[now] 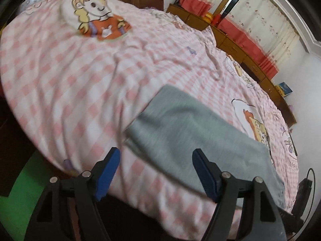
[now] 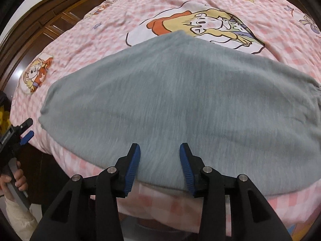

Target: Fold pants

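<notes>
Grey pants [image 2: 180,104] lie flat in a folded slab on the pink checked bedspread [image 2: 84,46], near the bed's front edge. In the left wrist view the pants [image 1: 192,132] stretch off to the right, their left end just ahead of my left gripper [image 1: 156,156], which is open and holds nothing. My right gripper [image 2: 159,150] is open too, its blue pads [image 2: 133,166] hovering over the near edge of the pants without clasping the cloth. The left gripper [image 2: 27,132] also shows at the far left of the right wrist view, held by a hand [image 2: 18,178].
The bedspread [image 1: 80,76] carries cartoon prints [image 1: 100,18] and covers the whole bed. Dark wooden wardrobes [image 2: 40,26] stand behind the bed. Low wooden cabinets [image 1: 240,48] run under red and white curtains [image 1: 260,30]. A green floor patch [image 1: 22,190] lies below the bed's edge.
</notes>
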Tool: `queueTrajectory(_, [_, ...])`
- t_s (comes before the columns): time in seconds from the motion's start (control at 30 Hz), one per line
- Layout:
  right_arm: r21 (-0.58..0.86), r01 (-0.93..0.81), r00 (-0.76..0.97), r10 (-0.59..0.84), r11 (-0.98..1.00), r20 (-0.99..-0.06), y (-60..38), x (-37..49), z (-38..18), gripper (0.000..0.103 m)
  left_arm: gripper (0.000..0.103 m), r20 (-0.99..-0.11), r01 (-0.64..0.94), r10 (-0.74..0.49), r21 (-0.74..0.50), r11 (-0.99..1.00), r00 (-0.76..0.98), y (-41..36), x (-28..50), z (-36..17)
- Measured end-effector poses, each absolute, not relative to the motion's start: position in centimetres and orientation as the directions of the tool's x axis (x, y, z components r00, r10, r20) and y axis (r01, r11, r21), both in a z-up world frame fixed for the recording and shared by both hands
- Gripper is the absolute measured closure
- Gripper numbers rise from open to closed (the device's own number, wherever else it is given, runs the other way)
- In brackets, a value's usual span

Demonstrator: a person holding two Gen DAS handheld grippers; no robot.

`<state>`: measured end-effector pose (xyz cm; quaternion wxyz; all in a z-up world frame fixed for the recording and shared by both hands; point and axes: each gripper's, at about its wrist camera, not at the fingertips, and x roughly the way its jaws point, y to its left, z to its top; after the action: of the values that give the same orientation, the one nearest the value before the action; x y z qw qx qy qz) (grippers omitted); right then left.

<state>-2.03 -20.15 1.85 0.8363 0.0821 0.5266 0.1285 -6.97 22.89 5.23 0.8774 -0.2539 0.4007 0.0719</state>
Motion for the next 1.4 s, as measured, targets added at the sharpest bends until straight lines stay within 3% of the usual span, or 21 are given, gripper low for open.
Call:
queueTrajectory(0.4, [0.284, -0.088, 0.418, 0.294, 0.955, -0.860, -22.6, -3.3, 2.0, 0.061, 0.026, -0.754, -0.335, -0.175, -0.470, 0.817, 0.633, 21.3, -5.5, 1.6])
queueTrajectory(0.63, [0.303, -0.075, 0.413, 0.306, 0.950, -0.858, -23.4, -3.2, 0.9, 0.061, 0.026, -0.731, -0.357, -0.088, -0.430, 0.829, 0.677, 21.3, -4.4, 1.6])
queueTrajectory(0.83, [0.303, -0.084, 0.415, 0.310, 0.949, -0.855, -23.4, -3.3, 0.9, 0.061, 0.026, -0.719, -0.407, -0.086, -0.483, 0.776, 0.689, 21.8, -3.6, 0.8])
queueTrajectory(0.87, [0.310, -0.081, 0.415, 0.315, 0.947, -0.854, -23.6, -3.3, 0.9, 0.061, 0.033, -0.720, -0.407, -0.080, -0.477, 0.779, 0.690, 21.6, -3.4, 0.9])
queueTrajectory(0.9, [0.314, -0.079, 0.414, 0.318, 0.946, -0.853, -23.6, -3.3, 1.0, 0.061, 0.059, -0.719, -0.401, -0.072, -0.465, 0.789, 0.692, 21.4, -3.3, 1.0])
queueTrajectory(0.93, [0.316, -0.077, 0.414, 0.319, 0.946, -0.853, -23.7, -3.3, 1.0, 0.061, 0.074, -0.721, -0.395, -0.061, -0.447, 0.803, 0.691, 21.2, -3.1, 1.3])
queueTrajectory(0.97, [0.316, -0.076, 0.415, 0.319, 0.946, -0.852, -23.7, -3.3, 1.1, 0.061, 0.096, -0.723, -0.386, -0.065, -0.440, 0.811, 0.687, 21.1, -2.9, 1.4])
queueTrajectory(1.17, [0.304, -0.086, 0.417, 0.311, 0.949, -0.854, -23.7, -3.5, 1.4, 0.061, 0.096, -0.705, -0.339, -0.064, -0.416, 0.844, 0.706, 20.7, -3.6, 2.8])
queueTrajectory(1.4, [0.321, -0.086, 0.432, 0.325, 0.943, -0.841, -23.8, -3.5, 2.2, 0.061, 0.096, -0.578, -0.145, -0.164, -0.450, 0.881, 0.799, 17.5, -4.8, 9.0])
